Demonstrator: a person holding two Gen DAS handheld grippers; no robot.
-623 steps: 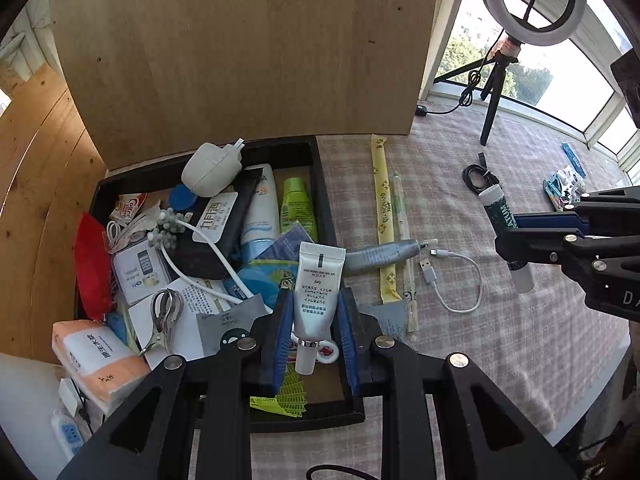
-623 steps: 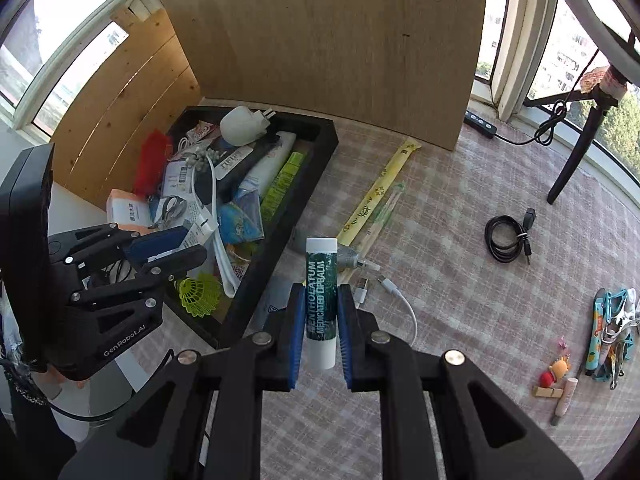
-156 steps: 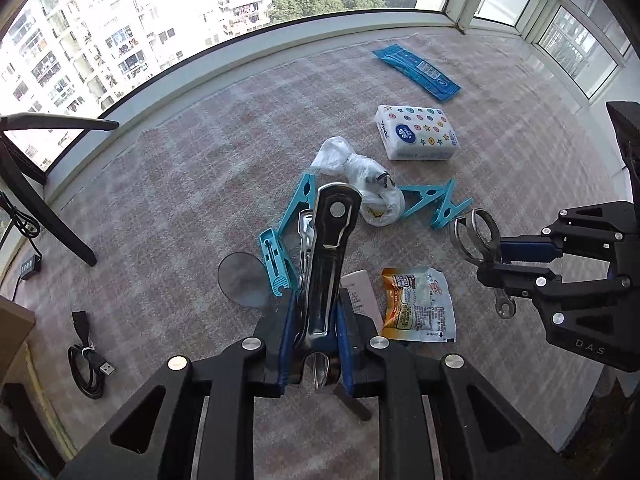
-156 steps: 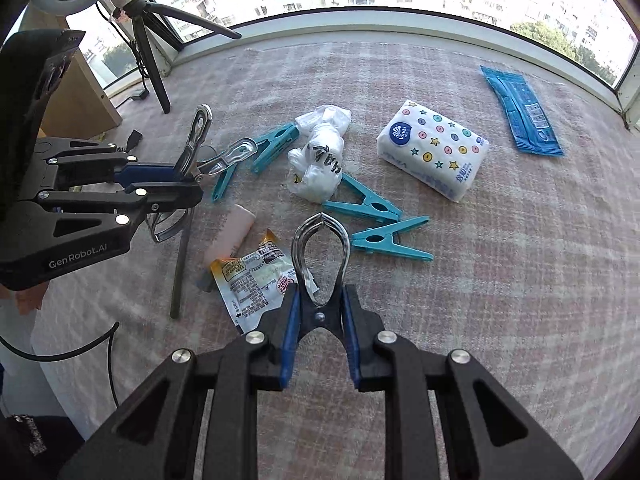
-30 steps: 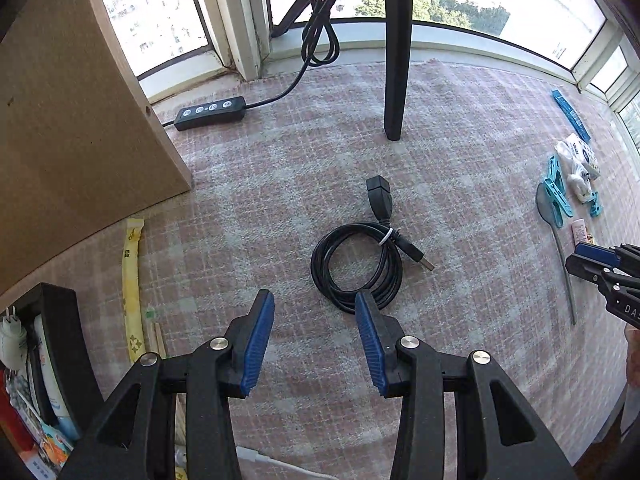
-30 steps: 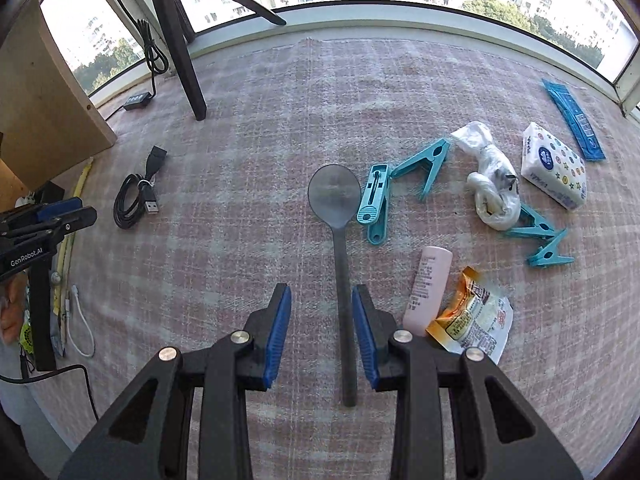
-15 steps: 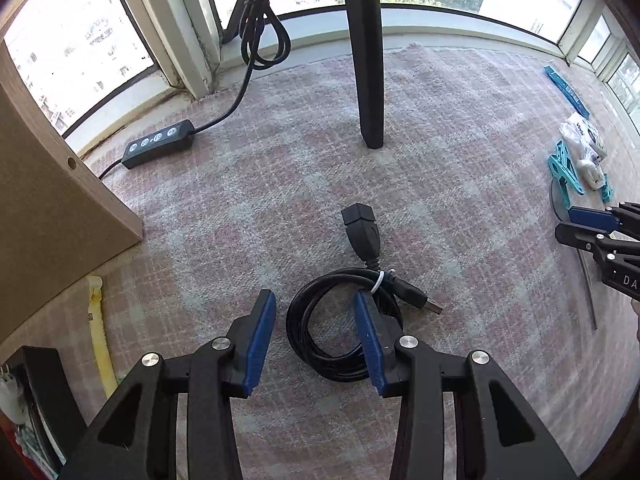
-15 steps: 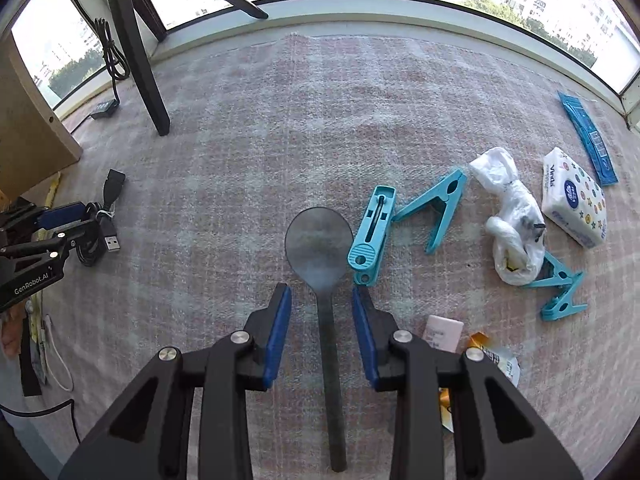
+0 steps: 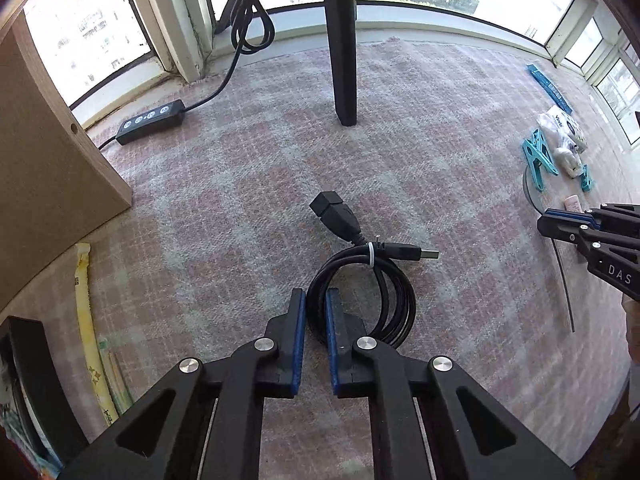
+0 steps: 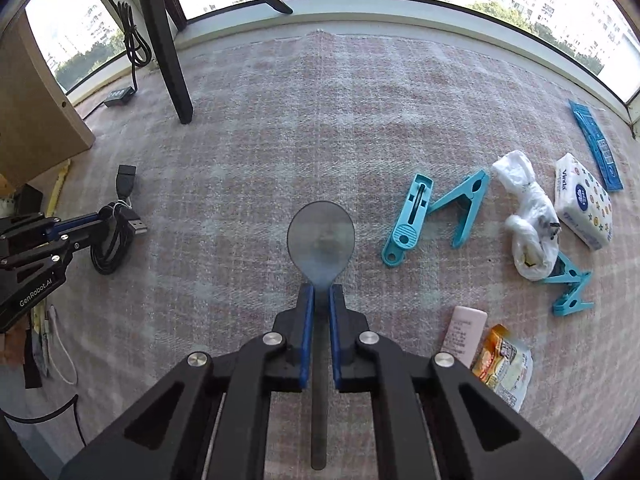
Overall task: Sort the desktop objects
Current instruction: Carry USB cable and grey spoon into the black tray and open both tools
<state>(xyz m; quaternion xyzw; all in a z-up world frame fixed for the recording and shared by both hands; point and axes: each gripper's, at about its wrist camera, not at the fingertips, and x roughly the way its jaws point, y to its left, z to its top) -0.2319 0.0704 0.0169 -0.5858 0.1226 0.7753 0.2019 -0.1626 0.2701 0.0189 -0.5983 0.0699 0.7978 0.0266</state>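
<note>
A coiled black USB cable (image 9: 394, 300) lies on the checked tablecloth. My left gripper (image 9: 316, 298) points steeply down at it, its jaws closing, and the blue pads pinch the left side of the coil. The same grip shows at the left of the right wrist view, left gripper (image 10: 102, 216) on cable (image 10: 106, 256). A grey long-handled spoon (image 10: 321, 240) lies bowl away from me. My right gripper (image 10: 321, 292) has its jaws closing on the spoon's neck just below the bowl, pads against it. The right gripper (image 9: 546, 220) also shows at the right edge of the left wrist view.
A black tripod leg (image 9: 342, 60) stands behind the cable, with a wooden board (image 9: 40, 160) and a black tray (image 9: 24, 360) to the left. Right of the spoon lie teal clips (image 10: 460, 208), a plastic bag (image 10: 528, 232), a tissue pack (image 10: 584, 204), a pink tube (image 10: 466, 334) and a snack packet (image 10: 504, 364).
Both grippers came forward and down and closed from wide open: the left onto the side of the cable coil, the right onto the spoon's neck.
</note>
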